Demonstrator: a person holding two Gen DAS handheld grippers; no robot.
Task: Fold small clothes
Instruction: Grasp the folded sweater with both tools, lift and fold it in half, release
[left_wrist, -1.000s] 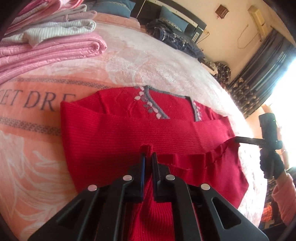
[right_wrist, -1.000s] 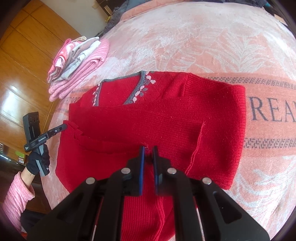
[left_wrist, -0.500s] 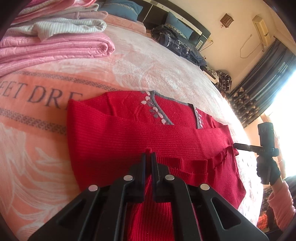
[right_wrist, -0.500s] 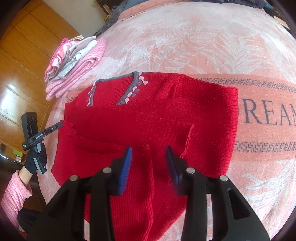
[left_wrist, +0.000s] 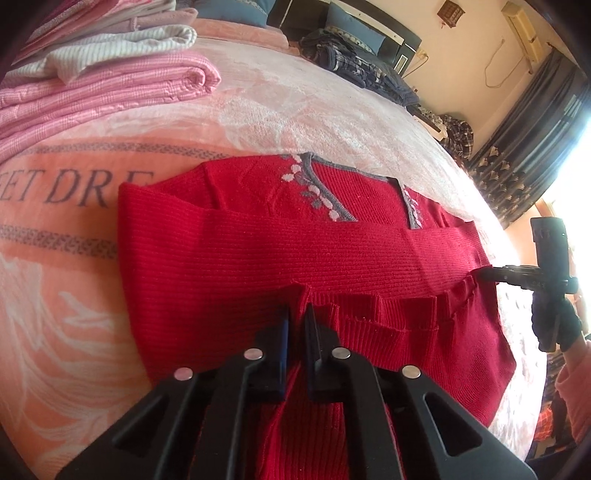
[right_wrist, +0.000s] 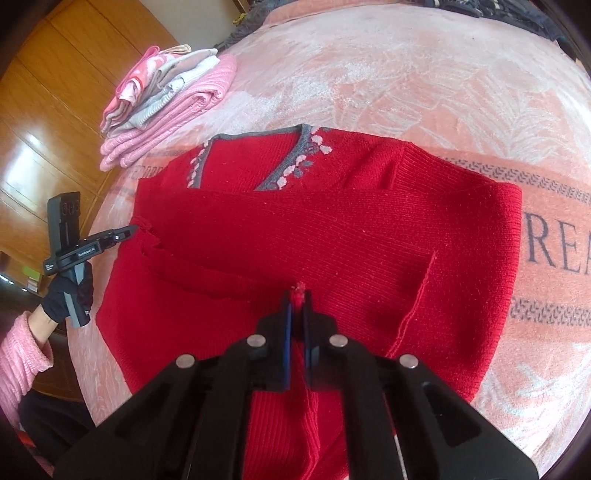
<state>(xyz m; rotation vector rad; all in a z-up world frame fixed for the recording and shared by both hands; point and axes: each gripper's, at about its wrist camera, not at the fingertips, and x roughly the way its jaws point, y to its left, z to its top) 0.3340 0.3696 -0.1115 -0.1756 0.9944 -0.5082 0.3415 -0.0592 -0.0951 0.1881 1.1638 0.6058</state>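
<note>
Each tool is built of black plastic arms, studded with silver screws and lined with blue pads. A black glove and pink knitted sleeve are worn.

We see a red knitted sweater lying flat on the peach blanket, with its grey V-neck trim and pale pink flower stitching turned toward the blanket's far edge. Both sleeves are folded across the chest, forming a ribbed band just below the neckline. The lower hem is lifted off the blanket and pinched at two points along its near edge, so the fabric puckers into small folds there. One side of the sweater overlaps the dark lettering printed on the blanket.
</note>
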